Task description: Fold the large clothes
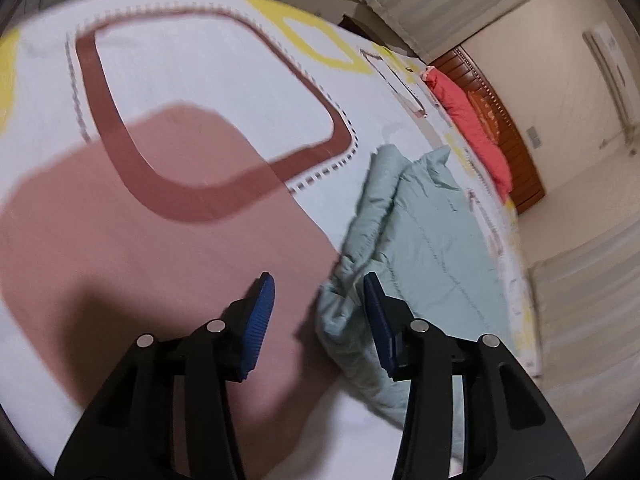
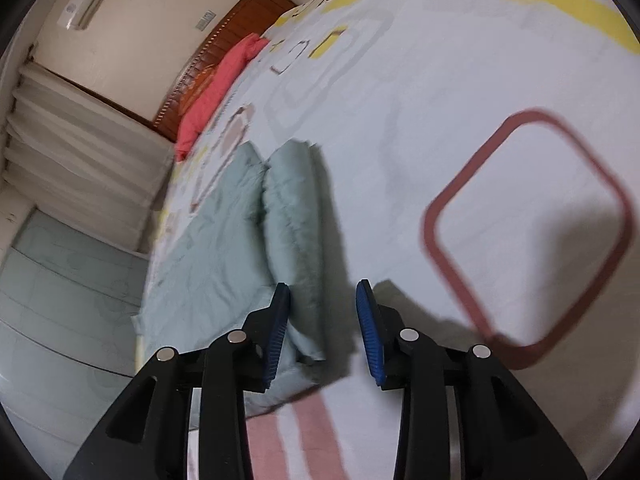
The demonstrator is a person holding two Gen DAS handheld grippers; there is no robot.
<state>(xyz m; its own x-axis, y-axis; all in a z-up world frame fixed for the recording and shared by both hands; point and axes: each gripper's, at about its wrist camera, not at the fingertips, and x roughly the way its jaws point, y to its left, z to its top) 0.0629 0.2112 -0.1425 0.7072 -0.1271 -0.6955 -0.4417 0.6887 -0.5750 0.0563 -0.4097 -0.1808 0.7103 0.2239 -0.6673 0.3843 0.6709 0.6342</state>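
Both grippers spread, nothing pinched — left gripper [image 1: 320, 292] and right gripper [image 2: 323, 300] above the green garment [image 2: 248, 240] on the bed [image 2: 400, 100].

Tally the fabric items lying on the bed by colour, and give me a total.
Pale green padded garment, folded: 1
Coral-red bedding at the wooden headboard: 1
Total: 2, both lying on the patterned bedsheet

Each tool [image 1: 318, 312] [image 2: 322, 328] — black arms, ribbed blue pads, silver rivets.
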